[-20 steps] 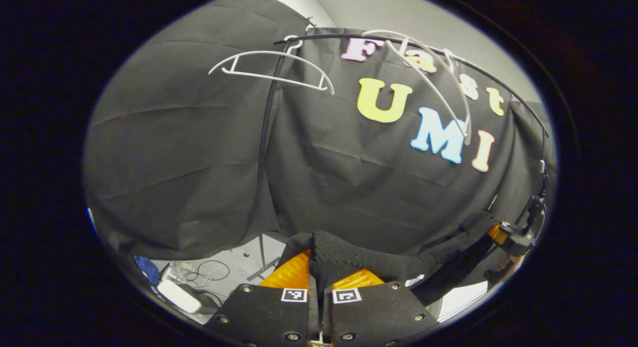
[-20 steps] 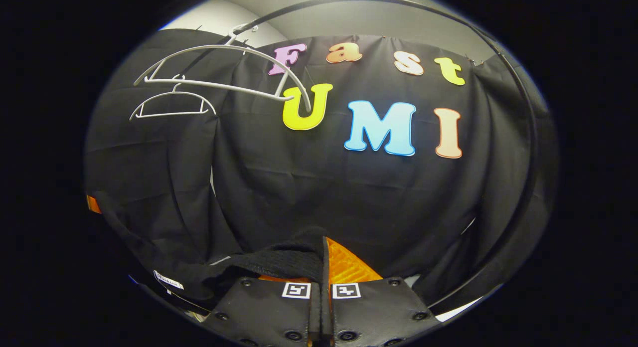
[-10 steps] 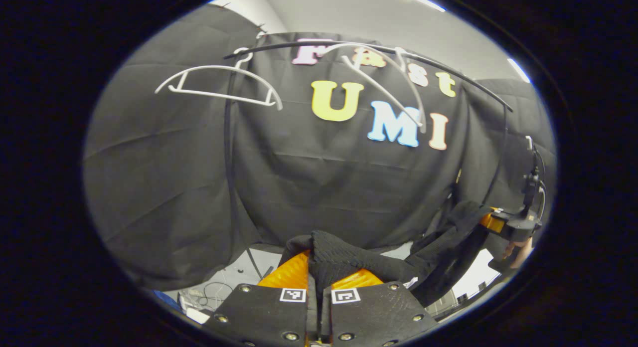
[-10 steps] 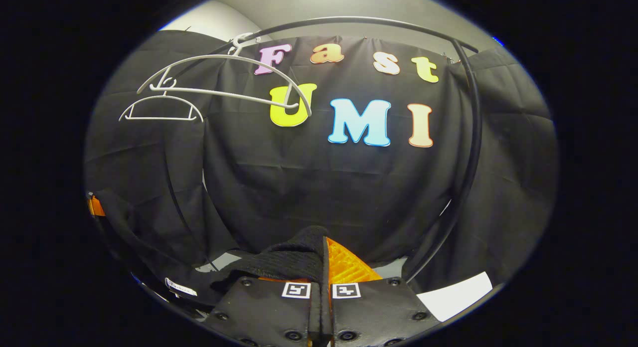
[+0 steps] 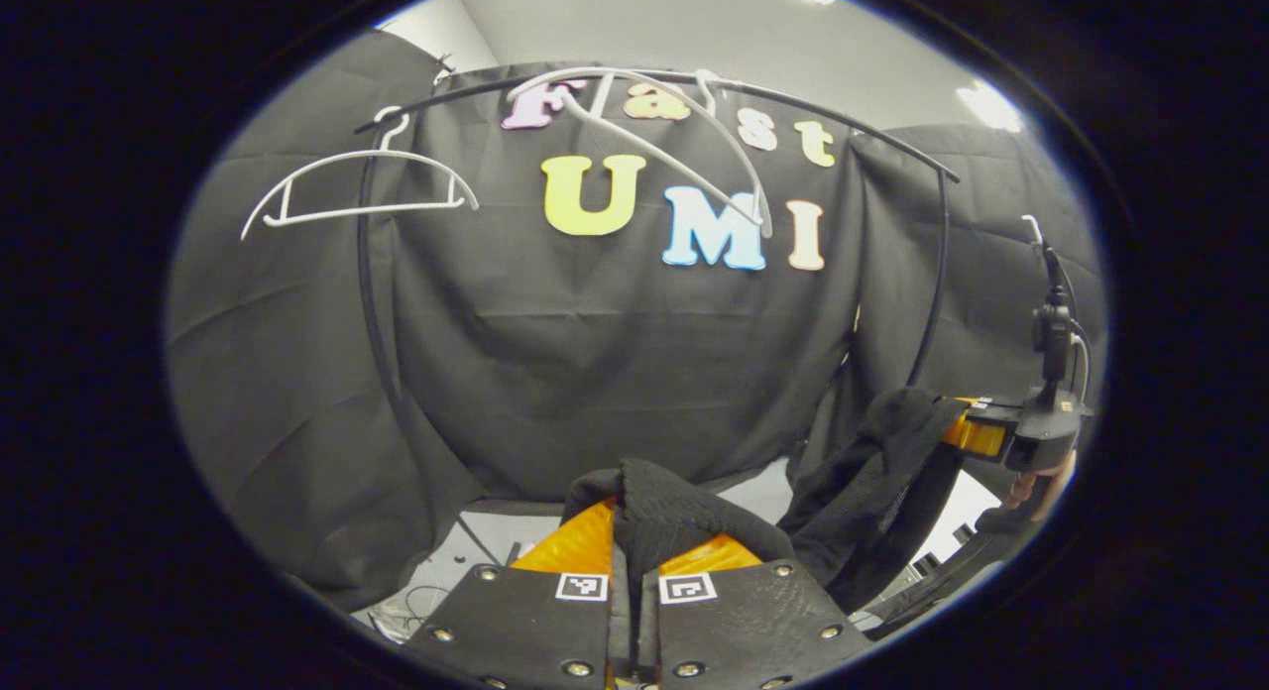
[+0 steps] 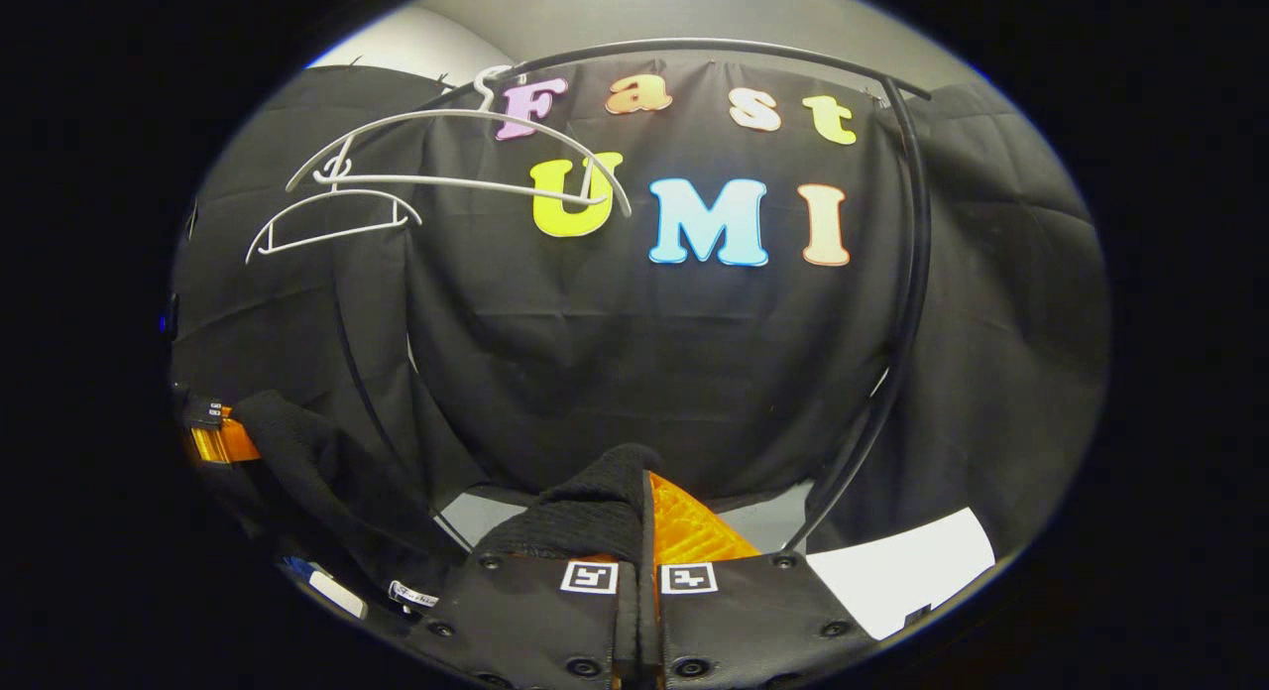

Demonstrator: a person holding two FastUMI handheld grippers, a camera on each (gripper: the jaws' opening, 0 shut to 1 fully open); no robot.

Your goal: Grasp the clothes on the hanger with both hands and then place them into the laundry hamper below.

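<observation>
A black knit garment (image 5: 872, 482) hangs slack between my two grippers, off the hangers. My left gripper (image 5: 634, 531) is shut on one bunched end of it, the cloth spilling over the orange fingers (image 5: 575, 546). In the right gripper view my right gripper (image 6: 644, 517) is shut on the other end of the garment (image 6: 585, 517); its orange finger (image 6: 694, 536) shows on the right. The right gripper (image 5: 991, 434) also appears far right in the left gripper view, the left gripper (image 6: 223, 442) far left in the right gripper view. Two bare white hangers (image 5: 357, 179) (image 5: 674, 140) hang on the rail.
A black arched clothes rail (image 6: 912, 274) stands before the black cloth wall, its posts running down to the grey floor (image 6: 892, 571). Cables (image 5: 416, 601) lie on the floor at lower left in the left gripper view. A hand (image 5: 1041, 487) holds the right gripper.
Both grippers have drawn back and lower with the garment; the rail and hangers now sit farther off and higher. The two grippers have come closer, so the cloth sags more.
</observation>
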